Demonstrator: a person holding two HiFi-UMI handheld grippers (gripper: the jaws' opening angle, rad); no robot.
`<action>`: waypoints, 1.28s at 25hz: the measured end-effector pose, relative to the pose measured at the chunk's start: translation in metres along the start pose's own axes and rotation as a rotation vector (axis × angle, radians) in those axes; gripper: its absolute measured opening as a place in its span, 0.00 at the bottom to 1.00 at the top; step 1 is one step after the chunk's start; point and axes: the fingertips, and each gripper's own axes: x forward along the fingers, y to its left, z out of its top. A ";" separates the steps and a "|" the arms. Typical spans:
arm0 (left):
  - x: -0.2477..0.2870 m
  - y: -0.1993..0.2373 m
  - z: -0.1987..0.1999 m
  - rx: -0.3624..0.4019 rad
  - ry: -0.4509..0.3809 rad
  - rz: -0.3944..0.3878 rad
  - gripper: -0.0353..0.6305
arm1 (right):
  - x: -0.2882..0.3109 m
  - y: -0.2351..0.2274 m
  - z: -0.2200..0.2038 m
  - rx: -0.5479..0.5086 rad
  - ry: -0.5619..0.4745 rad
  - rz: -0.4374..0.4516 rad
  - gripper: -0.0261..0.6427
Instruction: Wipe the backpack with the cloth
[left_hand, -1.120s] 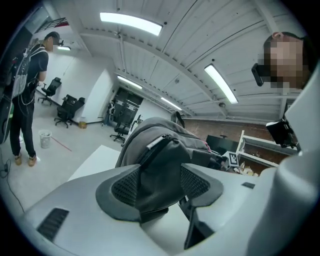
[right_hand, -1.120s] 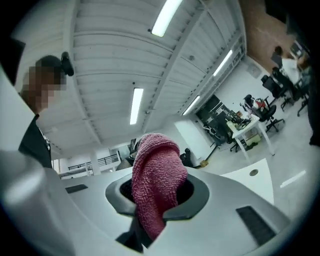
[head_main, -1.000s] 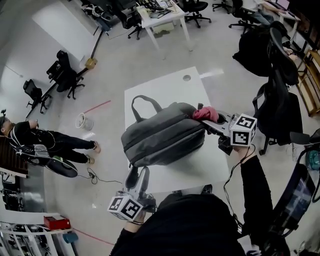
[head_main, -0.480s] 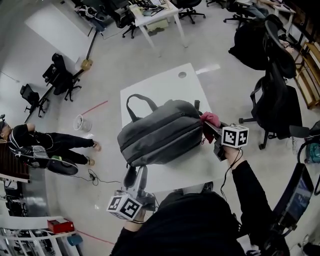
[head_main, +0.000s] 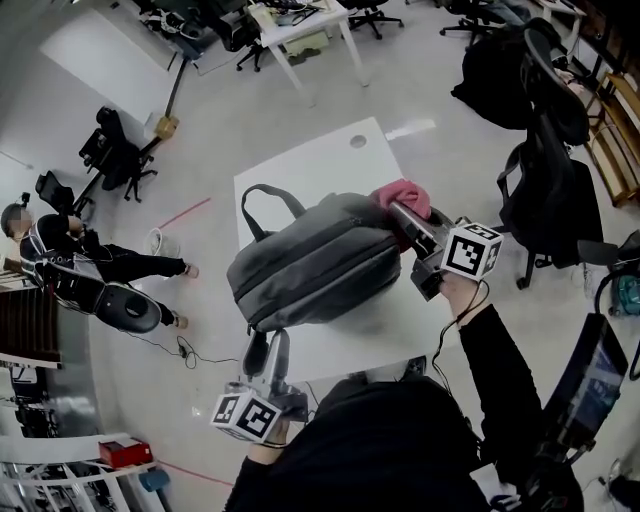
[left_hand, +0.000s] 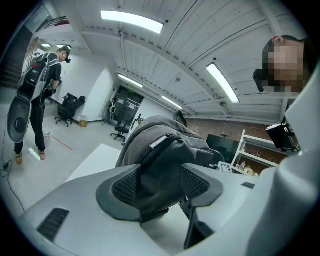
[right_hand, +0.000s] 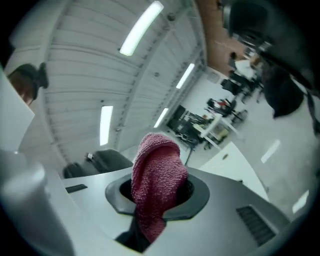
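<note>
A grey backpack (head_main: 310, 265) lies on its side on the white table (head_main: 300, 170), handle toward the far left. My left gripper (head_main: 264, 345) grips its near-left corner; in the left gripper view the grey fabric (left_hand: 165, 150) fills the gap and both pads of the left gripper (left_hand: 160, 187) press on it. My right gripper (head_main: 399, 213) is shut on a pink-red cloth (head_main: 400, 193), which rests on the backpack's upper right end. In the right gripper view the cloth (right_hand: 157, 175) hangs bunched between the jaws of that gripper (right_hand: 157, 192).
A person (head_main: 60, 260) stands on the floor at the left, beside a pale bucket (head_main: 160, 243). Dark bags hang on a chair (head_main: 545, 195) close to the table's right side. Another desk (head_main: 300, 25) and several office chairs stand at the back. The table has a cable hole (head_main: 358, 141).
The right gripper with the cloth slid down the backpack's right end, then came back up onto its top right and rolled. The left gripper kept its hold in place.
</note>
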 end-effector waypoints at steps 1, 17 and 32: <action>-0.001 0.000 -0.001 0.002 0.003 0.001 0.44 | -0.005 -0.038 -0.026 0.077 0.028 -0.089 0.17; -0.007 -0.003 -0.011 0.010 0.080 -0.012 0.44 | -0.011 -0.104 -0.064 0.387 -0.022 -0.168 0.17; -0.004 0.000 -0.014 0.023 0.084 -0.054 0.44 | -0.067 -0.150 -0.193 0.482 0.180 -0.419 0.17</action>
